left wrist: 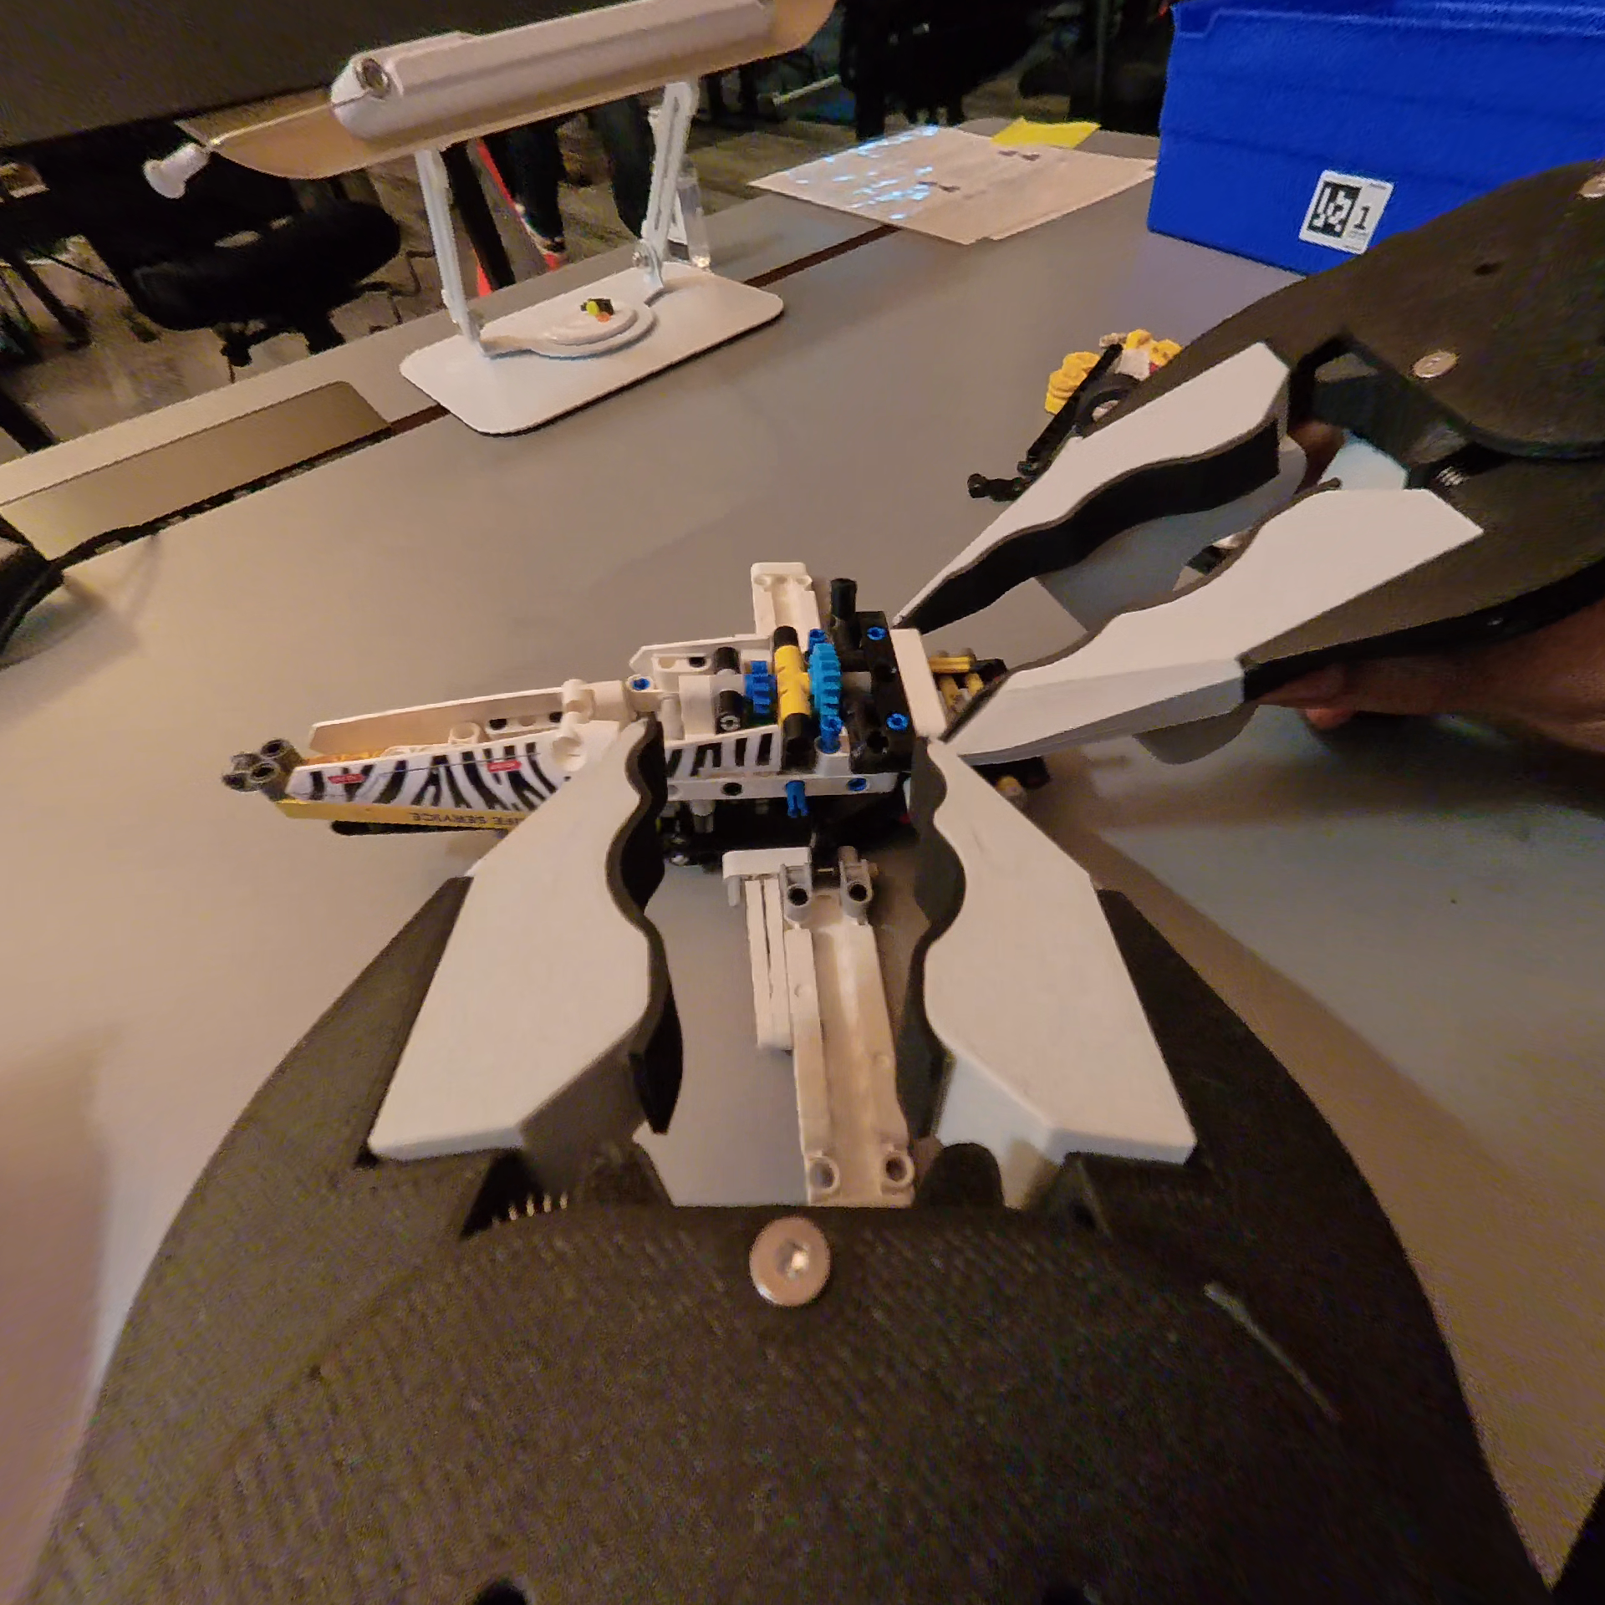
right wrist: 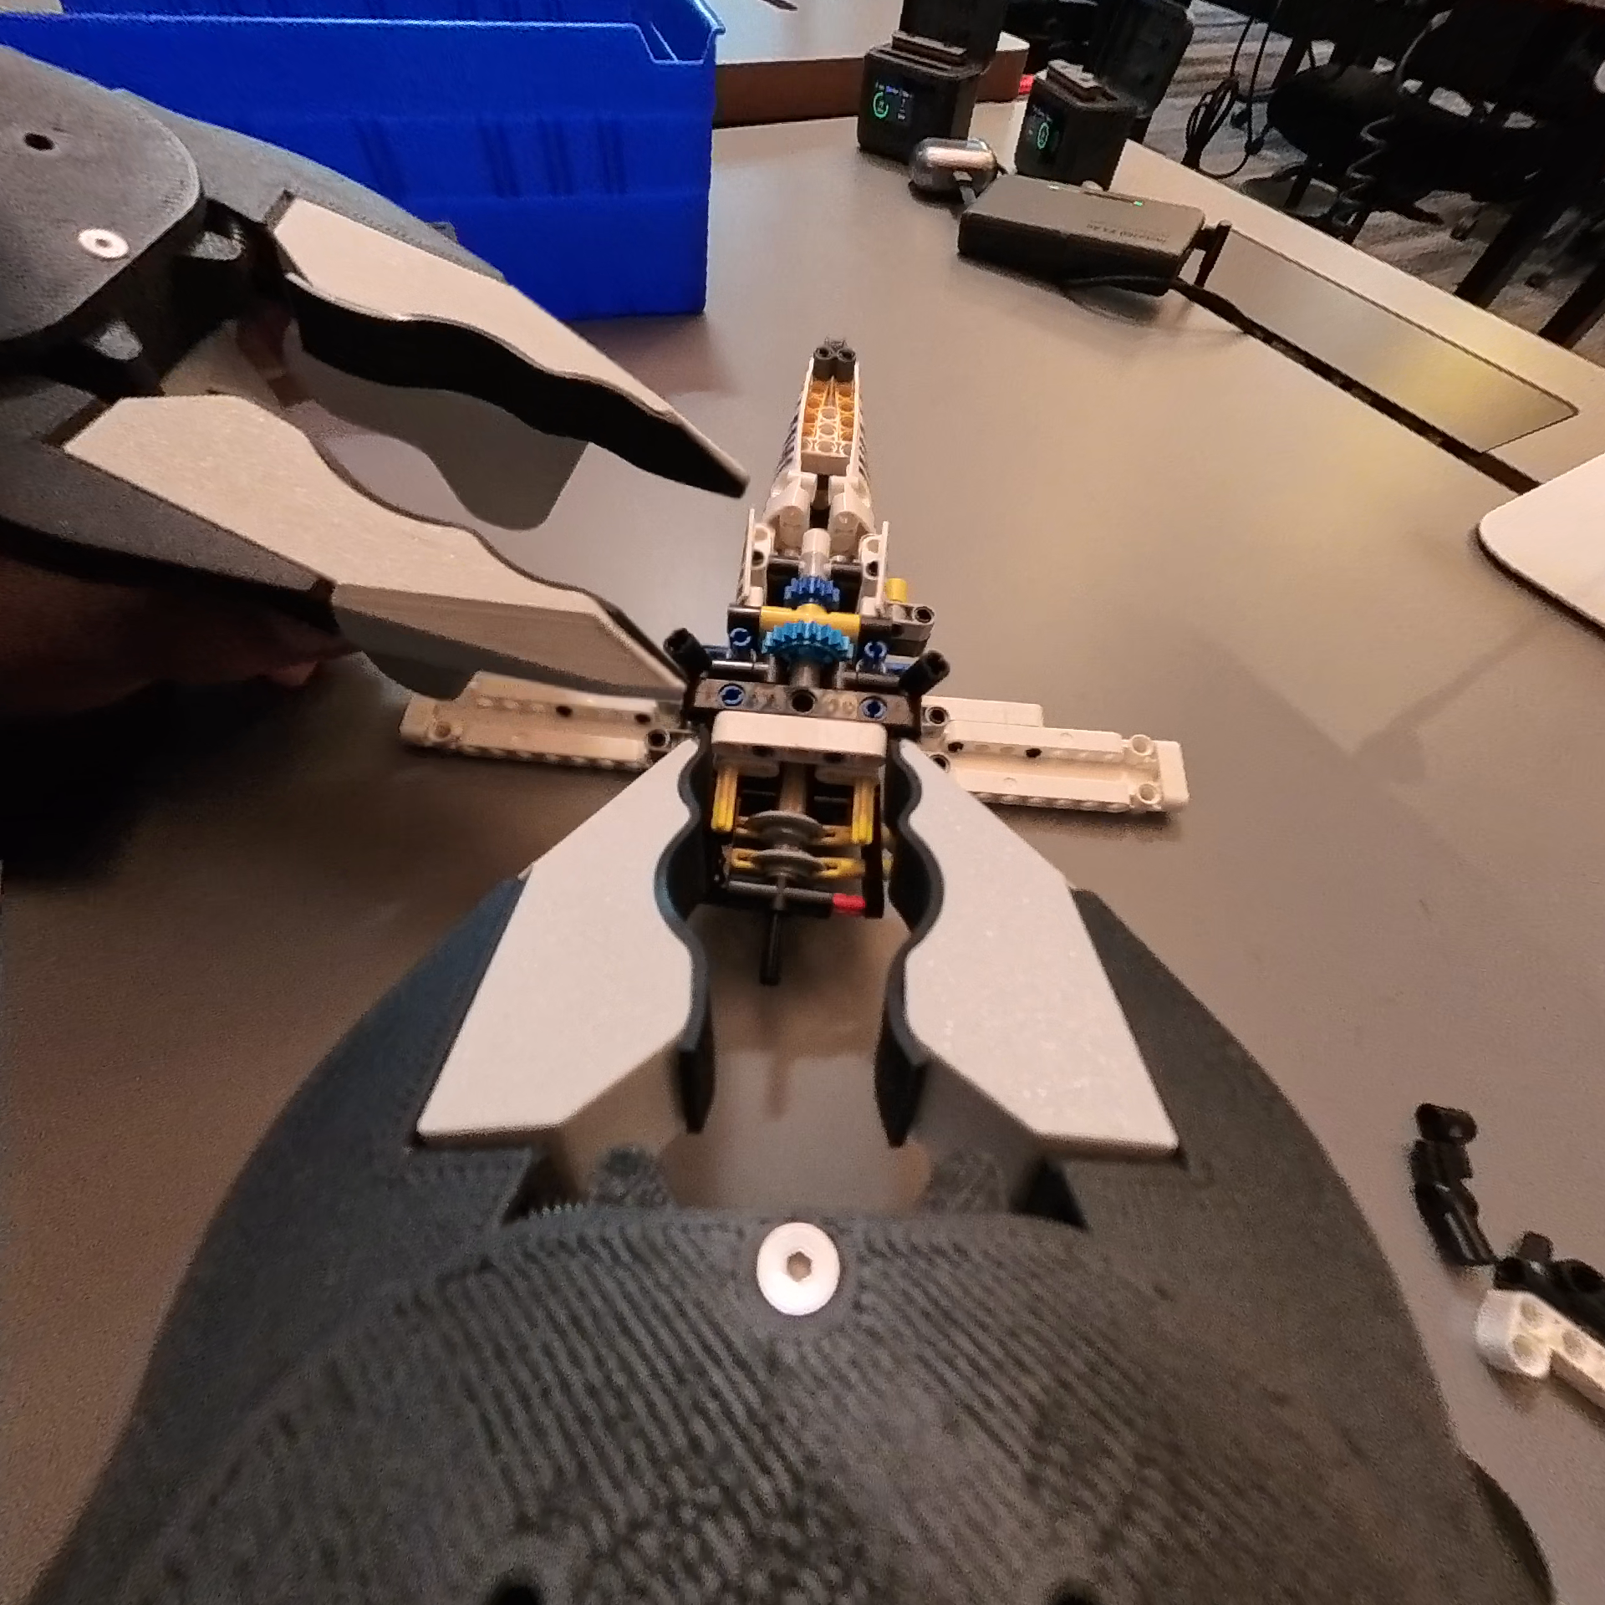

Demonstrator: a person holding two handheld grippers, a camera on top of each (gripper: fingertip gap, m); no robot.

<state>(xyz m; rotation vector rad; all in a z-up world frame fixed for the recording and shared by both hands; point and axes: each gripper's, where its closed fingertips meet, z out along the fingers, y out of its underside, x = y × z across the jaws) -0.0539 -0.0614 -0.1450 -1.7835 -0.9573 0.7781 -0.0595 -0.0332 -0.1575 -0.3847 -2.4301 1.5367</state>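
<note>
Grey tabletop (right wrist: 1129,608) — blue bin (right wrist: 434,156), white lamp (left wrist: 556,260) behind.

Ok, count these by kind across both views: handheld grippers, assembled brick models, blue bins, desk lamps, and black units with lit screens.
grippers: 2, the left gripper and the right gripper
brick model: 1
blue bin: 1
desk lamp: 1
black units with lit screens: 2, one and another
Total: 7
</note>
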